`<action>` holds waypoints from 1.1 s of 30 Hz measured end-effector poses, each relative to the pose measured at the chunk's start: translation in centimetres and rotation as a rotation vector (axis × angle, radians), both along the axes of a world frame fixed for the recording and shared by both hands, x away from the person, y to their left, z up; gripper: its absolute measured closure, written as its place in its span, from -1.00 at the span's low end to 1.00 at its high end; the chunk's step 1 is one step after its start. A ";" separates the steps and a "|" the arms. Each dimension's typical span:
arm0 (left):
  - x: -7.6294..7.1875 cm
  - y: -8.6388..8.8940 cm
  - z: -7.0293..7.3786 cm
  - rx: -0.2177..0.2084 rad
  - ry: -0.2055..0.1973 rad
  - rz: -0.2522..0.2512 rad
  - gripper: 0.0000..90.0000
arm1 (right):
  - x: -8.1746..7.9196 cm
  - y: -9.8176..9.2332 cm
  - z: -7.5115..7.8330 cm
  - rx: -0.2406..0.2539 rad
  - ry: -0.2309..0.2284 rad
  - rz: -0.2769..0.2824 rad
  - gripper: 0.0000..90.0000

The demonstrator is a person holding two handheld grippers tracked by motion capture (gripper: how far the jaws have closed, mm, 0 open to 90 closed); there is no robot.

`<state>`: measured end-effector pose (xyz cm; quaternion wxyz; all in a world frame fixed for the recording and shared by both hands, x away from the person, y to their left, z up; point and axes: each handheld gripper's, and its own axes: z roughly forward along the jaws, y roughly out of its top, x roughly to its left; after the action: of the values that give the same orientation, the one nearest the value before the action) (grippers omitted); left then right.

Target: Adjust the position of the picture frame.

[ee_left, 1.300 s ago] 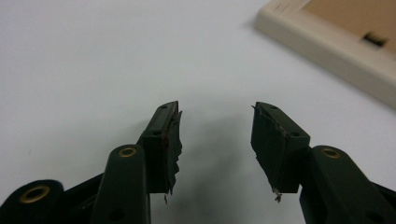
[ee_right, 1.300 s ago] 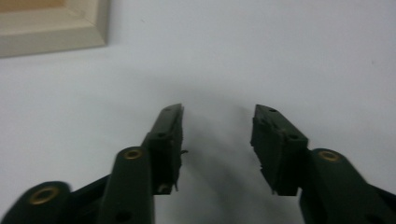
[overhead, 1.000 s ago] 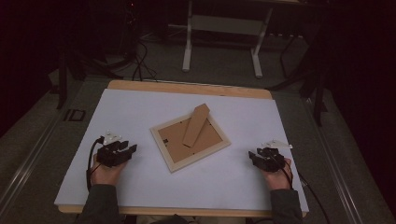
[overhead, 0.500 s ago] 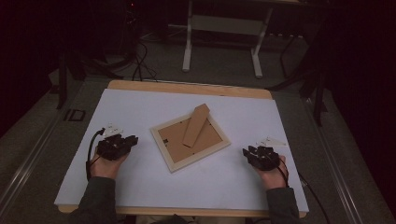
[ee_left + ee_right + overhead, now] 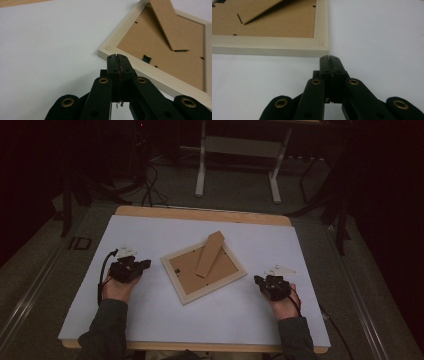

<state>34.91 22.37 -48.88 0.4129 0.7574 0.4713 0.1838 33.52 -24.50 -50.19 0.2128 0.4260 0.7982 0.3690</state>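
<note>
Both grippers have edged inward toward the frame [image 5: 204,266], jaws just closing with nothing between them. Left gripper [image 5: 146,264]: pressed together, near frame's left corner. Right gripper [image 5: 258,280]: pressed together, near its right corner. Frame: face-down at mid-table [image 5: 150,232], stand [image 5: 210,254] raised, unmoved.

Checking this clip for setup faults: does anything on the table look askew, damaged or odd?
The picture frame lies face down and turned askew to the table edges, its cardboard stand flipped up off the backing. No damage shows. Both claws, left and right, are shut and empty beside it.
</note>
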 end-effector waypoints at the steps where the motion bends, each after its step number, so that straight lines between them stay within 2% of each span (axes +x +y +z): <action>1: 0.0 0.0 0.0 0.000 0.000 0.000 1.00 | 0.0 0.0 0.0 0.000 0.000 0.000 1.00; 5: 1.7 -0.4 0.1 0.020 -0.018 -0.014 1.00 | 0.2 0.6 -0.2 0.001 0.005 0.006 1.00; 8: 2.4 -0.7 0.0 0.019 -0.030 -0.027 1.00 | 0.3 0.8 -0.4 0.002 0.008 0.008 1.00; 18: 4.5 -1.5 -0.7 0.029 -0.029 -0.035 1.00 | 0.6 1.6 -1.0 0.000 0.021 0.024 1.00; 21: 5.5 -1.9 -1.3 0.036 -0.018 -0.030 1.00 | 0.7 1.9 -1.1 0.000 0.025 0.028 1.00; 27: 6.6 -2.2 -1.7 0.033 -0.010 -0.014 1.00 | 0.9 2.3 -1.3 0.000 0.025 0.035 1.00; 30: 7.2 -2.4 -2.0 0.030 0.007 -0.008 1.00 | 1.0 2.5 -1.4 0.003 0.022 0.034 1.00; 33: 7.7 -2.8 -2.5 0.049 0.030 -0.010 1.00 | 1.1 2.6 -1.5 0.007 0.024 0.033 1.00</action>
<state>42.66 19.60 -51.42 0.3880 0.7723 0.4691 0.1817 34.63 -21.93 -51.66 0.1956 0.4179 0.8062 0.3704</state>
